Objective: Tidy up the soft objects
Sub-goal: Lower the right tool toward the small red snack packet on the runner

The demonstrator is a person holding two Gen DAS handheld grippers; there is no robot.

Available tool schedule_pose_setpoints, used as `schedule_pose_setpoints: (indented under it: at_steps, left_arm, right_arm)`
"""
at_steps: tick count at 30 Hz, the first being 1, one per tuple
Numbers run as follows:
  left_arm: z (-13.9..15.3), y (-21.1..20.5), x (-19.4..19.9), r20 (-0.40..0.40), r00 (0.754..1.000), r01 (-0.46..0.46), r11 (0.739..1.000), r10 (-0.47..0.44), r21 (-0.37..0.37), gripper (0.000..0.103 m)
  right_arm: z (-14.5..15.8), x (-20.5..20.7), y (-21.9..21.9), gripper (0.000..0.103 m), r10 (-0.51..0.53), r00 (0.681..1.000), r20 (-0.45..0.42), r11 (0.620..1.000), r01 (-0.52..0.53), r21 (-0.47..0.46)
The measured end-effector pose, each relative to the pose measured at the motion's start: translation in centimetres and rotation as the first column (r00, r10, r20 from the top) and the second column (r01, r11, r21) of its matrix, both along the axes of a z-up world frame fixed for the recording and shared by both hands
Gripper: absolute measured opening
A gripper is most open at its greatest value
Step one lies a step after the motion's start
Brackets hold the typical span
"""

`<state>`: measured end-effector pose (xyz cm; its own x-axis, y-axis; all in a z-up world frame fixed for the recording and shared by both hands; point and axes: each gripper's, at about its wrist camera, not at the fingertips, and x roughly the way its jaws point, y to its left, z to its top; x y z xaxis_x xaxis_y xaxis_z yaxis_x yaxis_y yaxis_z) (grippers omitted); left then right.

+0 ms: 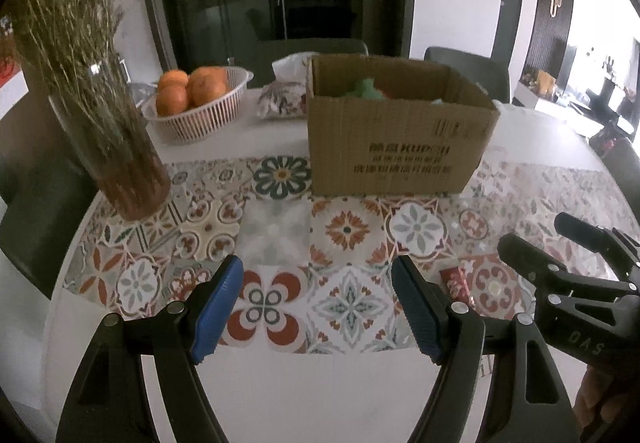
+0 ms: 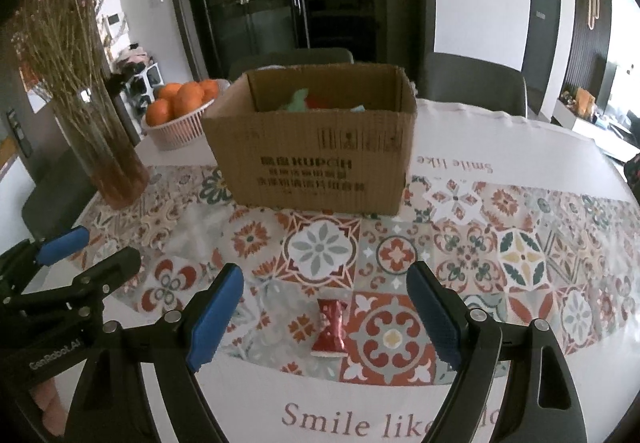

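An open cardboard box (image 1: 394,131) stands on the patterned tablecloth; green and red soft items (image 1: 366,89) lie inside it. The box also shows in the right wrist view (image 2: 316,151). A small red wrapped packet (image 2: 330,327) lies on the cloth between the fingers of my right gripper (image 2: 326,317), which is open and empty just above it. The packet shows in the left wrist view (image 1: 456,283) to the right of my left gripper (image 1: 318,307), which is open and empty over the cloth.
A glass vase of dried flowers (image 1: 112,147) stands at the left. A white basket of oranges (image 1: 200,103) and a floral tissue pouch (image 1: 282,99) sit behind. Dark chairs (image 2: 476,87) stand beyond the table's far edge.
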<state>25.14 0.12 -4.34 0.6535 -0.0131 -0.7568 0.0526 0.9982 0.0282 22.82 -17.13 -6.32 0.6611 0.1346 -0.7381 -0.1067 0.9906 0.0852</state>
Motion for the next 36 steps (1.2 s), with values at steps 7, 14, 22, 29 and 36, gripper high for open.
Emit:
schedule_pose_setpoints:
  at_steps: [7,14,22,29,36]
  left_arm:
    - [-2.8,0.3,0.0,-0.064,0.998,-0.018,1.0,0.018,-0.001,0.076]
    - [-5.2,0.3,0.5,-0.12,0.992,-0.024,1.0,0.025,0.012,0.076]
    - [-7.5,-0.2,1.1,-0.17,0.985,-0.014,1.0,0.018,0.026,0.076]
    - [-9.2,-0.4,1.7,-0.194,0.981,-0.013,0.999,0.023,0.051,0.076]
    - [-10.2,-0.6,2.2,-0.211,0.977,-0.007,0.998,0.02,0.063,0.076]
  right_arm:
    - [-2.6,0.0,0.3,0.085,0.016,0.999,-0.046,1.0,-0.017,-0.007]
    - [-4.8,0.5,0.5,0.084,0.03,0.996,-0.084,0.999,-0.031,-0.012]
    - [-7.2,1.3,0.4,0.083,0.032,0.991,-0.132,0.999,-0.033,-0.007]
    - [-9.1,2.2,0.3,0.079,0.031,0.986,-0.166,0.999,-0.034,-0.013]
    - [-10.5,2.9,0.1,0.07,0.027,0.98,-0.196,1.0,-0.029,-0.007]
